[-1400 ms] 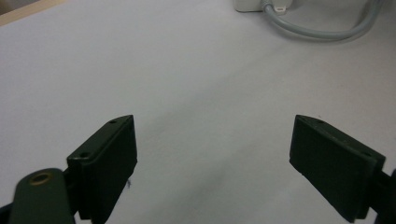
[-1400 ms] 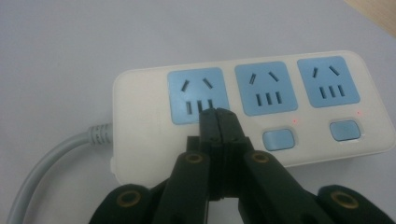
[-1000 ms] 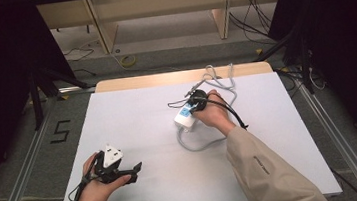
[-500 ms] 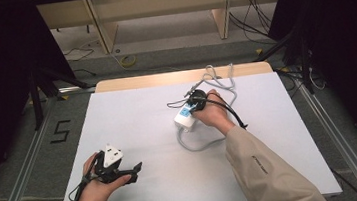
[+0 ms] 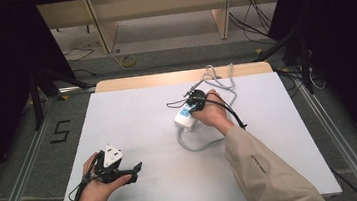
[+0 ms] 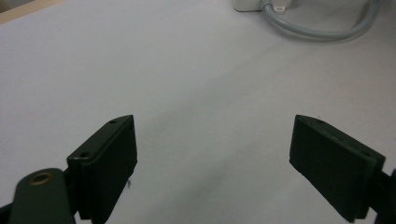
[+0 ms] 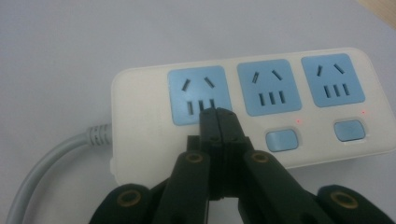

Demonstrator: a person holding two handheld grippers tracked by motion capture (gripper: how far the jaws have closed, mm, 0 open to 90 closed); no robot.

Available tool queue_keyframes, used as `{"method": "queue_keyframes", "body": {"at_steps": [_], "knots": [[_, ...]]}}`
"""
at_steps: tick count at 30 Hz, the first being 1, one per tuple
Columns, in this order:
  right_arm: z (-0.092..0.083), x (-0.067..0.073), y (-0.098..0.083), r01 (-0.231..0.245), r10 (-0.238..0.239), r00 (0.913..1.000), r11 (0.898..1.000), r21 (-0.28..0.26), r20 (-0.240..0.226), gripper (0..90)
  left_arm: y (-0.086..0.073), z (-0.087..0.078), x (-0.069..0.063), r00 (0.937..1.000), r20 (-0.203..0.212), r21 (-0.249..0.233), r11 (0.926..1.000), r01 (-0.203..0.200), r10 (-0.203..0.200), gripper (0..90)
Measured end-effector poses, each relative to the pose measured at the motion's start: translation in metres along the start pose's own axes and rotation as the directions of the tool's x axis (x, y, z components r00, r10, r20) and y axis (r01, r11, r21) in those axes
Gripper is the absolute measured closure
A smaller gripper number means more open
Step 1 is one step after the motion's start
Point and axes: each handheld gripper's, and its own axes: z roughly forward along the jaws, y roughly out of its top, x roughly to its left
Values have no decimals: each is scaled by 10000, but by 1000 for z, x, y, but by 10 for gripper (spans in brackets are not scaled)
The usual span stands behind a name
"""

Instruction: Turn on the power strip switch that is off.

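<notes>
Right gripper (image 7: 218, 114): jaws closed together, empty, tips on the white power strip (image 7: 252, 109) at its first switch position. Left gripper (image 6: 212, 163): jaws wide apart, empty, over bare table (image 6: 187, 84).

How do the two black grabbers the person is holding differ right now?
The left gripper has its jaws spread wide with nothing between them; the right gripper has its jaws pressed together. The left gripper hovers over bare white table, while the right gripper's tips sit over the white power strip, where the button beside the first blue socket would be. Both have black jaws, and each is held in one hand.
</notes>
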Motion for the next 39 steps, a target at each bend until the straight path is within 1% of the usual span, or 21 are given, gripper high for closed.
{"method": "queue_keyframes", "body": {"at_steps": [11,13,14,18,20,22,23,24,25,27,28,30,31,32,35,37,39], "knots": [[0,1,-1,73,-73,10000,9999,-84,49,900,0,0,0,10000,-15,-24,9999,98,-98,145],[0,0,-2,28,-27,10000,9999,-162,29,900,0,0,0,10000,-13,-20,10000,64,-64,145],[0,0,-2,-67,67,10000,9998,-188,21,900,0,0,0,10000,-19,-39,10000,65,-65,145],[-1,-1,-5,-93,92,10000,9992,-380,-12,900,0,0,0,10000,-30,-37,10000,83,-83,146],[-2,-1,-4,-124,122,9999,9994,-311,-73,900,0,0,0,10000,-33,-33,10000,91,-91,146],[-4,-2,-6,-281,275,9996,9978,-604,-109,871,0,0,0,10000,-32,-31,10000,50,-50,146],[-4,-2,-6,-281,275,9996,9978,-604,-109,871,0,0,0,10000,-30,-35,10000,54,-54,146],[-6,-3,-7,-459,447,9989,9955,-833,-161,851,0,0,0,10000,-35,-32,10000,87,-87,146],[-6,-3,-7,-459,447,9989,9955,-833,-161,851,0,0,0,10000,-33,-41,10000,58,-58,146],[-11,-5,-9,-500,494,9987,9936,-1014,-88,830,0,0,0,10000,-19,-23,10000,54,-54,146],[-11,-5,-9,-500,494,9987,9936,-1014,-88,830,0,0,0,10000,-32,-25,10000,47,-47,146],[-17,-7,-11,-506,496,9987,9934,-1026,-128,791,0,0,0,10000,-36,-21,10000,56,-56,146],[-17,-7,-11,-506,496,9987,9934,-1026,-128,791,0,0,0,9999,-43,-16,9999,100,-101,146],[-20,-8,-13,-515,502,9986,9942,-940,-157,771,0,0,0,9999,-39,-12,9999,100,-100,147],[-23,-9,-17,-539,526,9985,9941,-938,-162,756,0,0,0,10000,-57,-16,10000,65,-65,147],[-26,-9,-20,-604,585,9980,9932,-998,-217,739,0,0,0,10000,-58,-18,10000,55,-55,147],[-30,-11,-25,-564,541,9982,9928,-1059,-246,710,0,0,0,10000,-45,0,10000,65,-65,147]]}}
